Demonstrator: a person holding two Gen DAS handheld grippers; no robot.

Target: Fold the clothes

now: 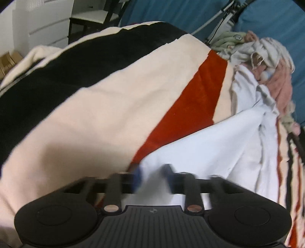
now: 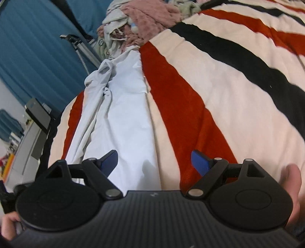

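Where the striped blanket (image 1: 118, 106) covers the whole working surface in cream, black and red bands, a pale white garment (image 1: 219, 145) lies stretched along it, its far end bunched and twisted toward a heap of other clothes (image 1: 266, 63). No box, basket or other container shows in either view: the heap of pink, grey and greenish pieces sits loose on the blanket's far edge, in front of a blue curtain (image 1: 171, 11).

In the left wrist view the left gripper (image 1: 152, 173) is blurred, but its blue fingers (image 1: 138, 176) stand drawn in close with a fold of the white garment rising between them, so the jaws are nearly together and pinching the near edge of that cloth. The fabric fans out from the pinch toward the right and away across the red band.

In the right wrist view the right gripper (image 2: 154, 162) has its jaws spread wide and nothing clamped. Its left fingertip (image 2: 109, 159) hangs over the white garment (image 2: 124, 114), the other over the red band beside it, and the garment's long right edge runs between the two. Whether the tips touch the cloth I cannot tell. A thumb (image 2: 291, 181) shows at the right side of the tool body, and part of a hand (image 2: 8, 223) at the lower left corner
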